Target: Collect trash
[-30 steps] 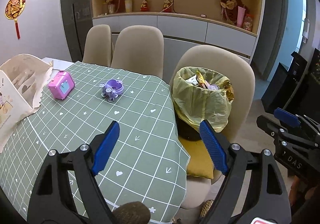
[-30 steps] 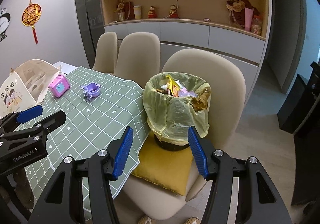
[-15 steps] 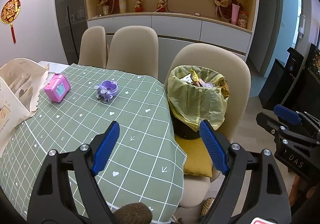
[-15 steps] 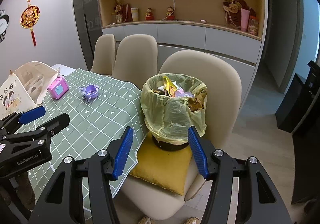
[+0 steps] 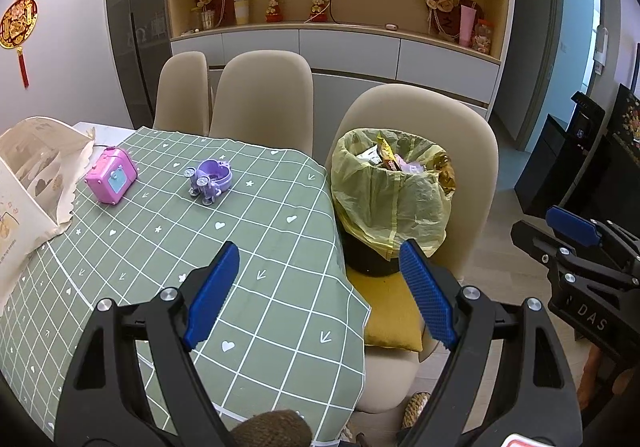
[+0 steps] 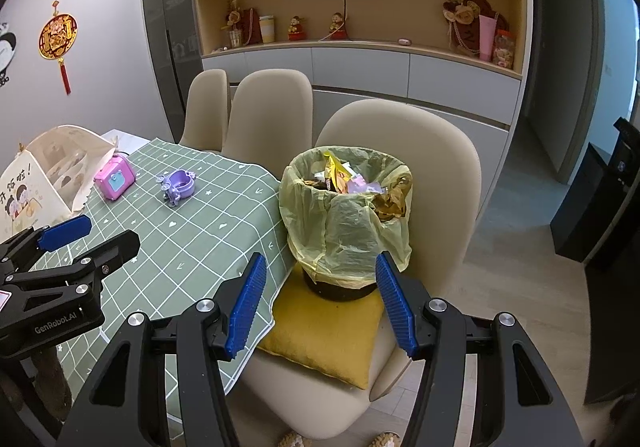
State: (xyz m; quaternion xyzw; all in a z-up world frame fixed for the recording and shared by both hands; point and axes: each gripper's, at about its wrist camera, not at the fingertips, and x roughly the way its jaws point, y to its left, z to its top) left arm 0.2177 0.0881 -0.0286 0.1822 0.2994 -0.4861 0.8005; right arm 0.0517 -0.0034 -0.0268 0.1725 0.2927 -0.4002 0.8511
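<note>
A black trash bin with a yellow bag liner (image 5: 390, 191) (image 6: 346, 219) stands on a yellow cushion (image 6: 324, 339) on a beige chair (image 6: 400, 151). It holds wrappers and crumpled trash (image 6: 352, 183). My left gripper (image 5: 318, 287) is open and empty, above the table corner, left of the bin. My right gripper (image 6: 318, 299) is open and empty, facing the bin from a short way back. Each gripper also shows at the edge of the other's view: the right one (image 5: 576, 243), the left one (image 6: 80, 243).
A table with a green checked cloth (image 5: 224, 247) holds a pink toy case (image 5: 111, 175), a purple toy (image 5: 210, 179) and a paper bag (image 5: 32, 175). Two more beige chairs (image 5: 260, 99) stand behind it. A shelf cabinet (image 5: 336, 7) lines the back wall.
Both grippers have pulled back slightly from the bin and table, so both look a little smaller. Both stay open and empty.
</note>
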